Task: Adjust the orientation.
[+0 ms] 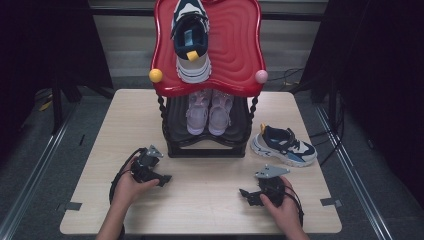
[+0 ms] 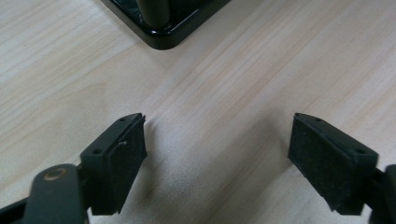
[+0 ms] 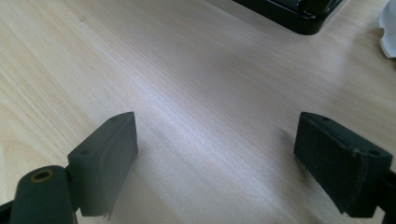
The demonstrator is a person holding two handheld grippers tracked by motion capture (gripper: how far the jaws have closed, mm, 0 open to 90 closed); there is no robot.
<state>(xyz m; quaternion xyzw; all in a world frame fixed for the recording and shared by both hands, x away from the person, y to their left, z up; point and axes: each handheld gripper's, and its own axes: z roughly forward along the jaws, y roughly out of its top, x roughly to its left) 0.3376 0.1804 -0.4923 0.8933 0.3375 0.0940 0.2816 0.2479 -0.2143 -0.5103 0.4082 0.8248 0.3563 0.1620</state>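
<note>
A navy and white sneaker [image 1: 191,40] lies on the red top shelf [image 1: 240,45] of a shoe rack. A pink pair [image 1: 209,111] stands on the black lower shelf. A matching navy and white sneaker [image 1: 283,145] rests on the table, right of the rack. My left gripper [image 1: 164,179] is low over the table in front of the rack's left corner, open, with bare wood between its jaws [image 2: 217,119]. My right gripper [image 1: 243,195] is near the front right, open and empty [image 3: 215,116].
The rack's black base [image 2: 163,32] is just ahead of the left gripper, and its other corner [image 3: 299,16] is ahead of the right one. The loose sneaker's white sole [image 3: 388,28] shows at the edge of the right gripper view. The light wood table [image 1: 210,205] ends close behind both hands.
</note>
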